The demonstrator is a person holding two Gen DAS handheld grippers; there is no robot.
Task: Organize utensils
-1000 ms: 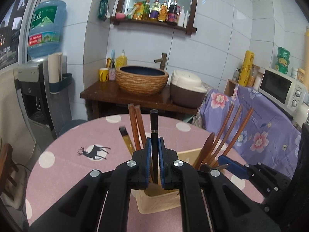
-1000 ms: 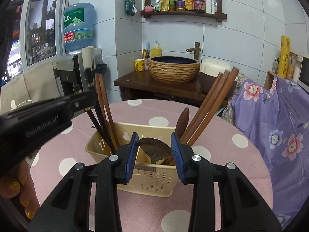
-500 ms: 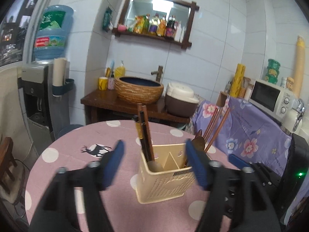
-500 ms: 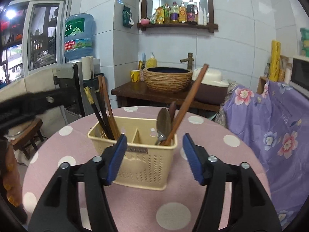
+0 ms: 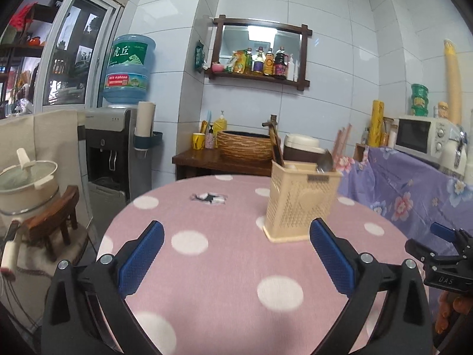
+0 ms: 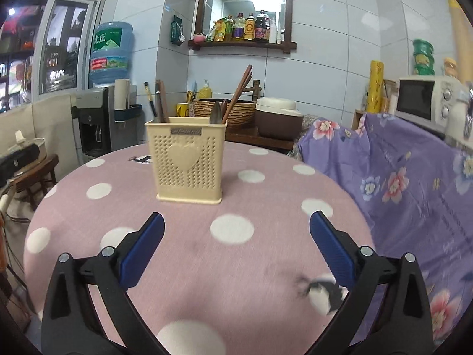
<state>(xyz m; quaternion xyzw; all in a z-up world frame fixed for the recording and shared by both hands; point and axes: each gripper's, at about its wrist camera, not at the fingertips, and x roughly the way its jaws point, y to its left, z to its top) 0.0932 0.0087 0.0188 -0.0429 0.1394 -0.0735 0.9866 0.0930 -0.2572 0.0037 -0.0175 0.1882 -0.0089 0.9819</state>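
A cream perforated utensil holder (image 6: 185, 159) (image 5: 300, 202) stands upright on the pink dotted round table (image 6: 236, 266) (image 5: 221, 266). Dark and brown chopsticks (image 6: 156, 100) lean in its left compartment; a metal spoon (image 6: 215, 113) and brown chopsticks (image 6: 241, 88) stand in its right one. My left gripper (image 5: 236, 233) hovers over the near table, its jaws opening wide with nothing between them. My right gripper (image 6: 236, 227) is also back from the holder, jaws opening wide and empty. The right gripper shows again at the left wrist view's right edge (image 5: 443, 254).
A purple floral cloth (image 6: 399, 177) covers a counter right of the table, with a microwave (image 6: 425, 100) on it. Behind stand a wooden washstand with woven basin (image 6: 227, 109), a rice cooker (image 6: 278, 115) and a water dispenser (image 5: 118, 153). A wooden chair (image 5: 53, 222) sits at left.
The left gripper let go of the dark chopstick in the holder and both grippers opened wide. Both pulled back from the holder toward the near table edge and sank a little.
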